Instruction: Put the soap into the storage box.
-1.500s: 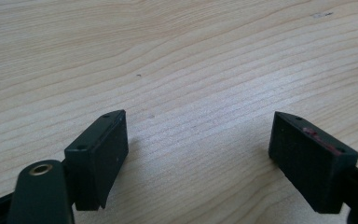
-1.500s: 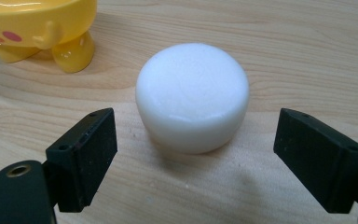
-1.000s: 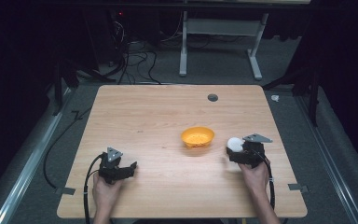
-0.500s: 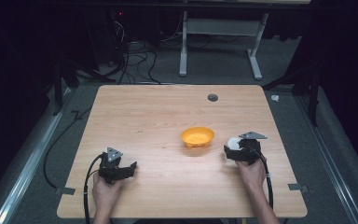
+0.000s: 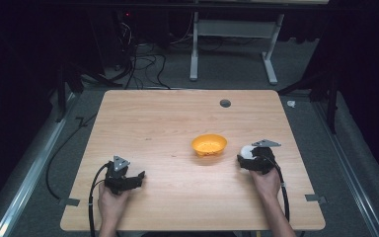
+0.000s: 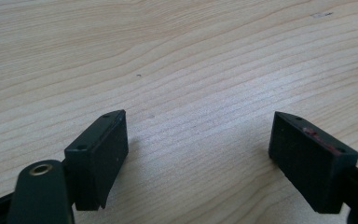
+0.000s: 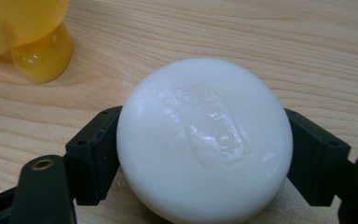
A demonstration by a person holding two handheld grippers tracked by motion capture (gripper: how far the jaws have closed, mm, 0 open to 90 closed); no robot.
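My right gripper (image 7: 200,154) clamps a white soap bar (image 7: 205,140), embossing clear up close; orange bowl (image 5: 209,144) mid-frame from above; left gripper (image 6: 198,158) gapes wide, empty.

a light wooden table (image 5: 177,123) carries an orange bowl (image 5: 209,145) right of centre.

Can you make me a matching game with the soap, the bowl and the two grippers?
Things:
1. white soap
2. orange bowl
3. left gripper
4. right gripper

States:
A. open, with bare table between its fingers
B. shut on something round
C. held between two black fingers
D. sitting on the table, touched by nothing

Pairs: 1-C, 2-D, 3-A, 4-B
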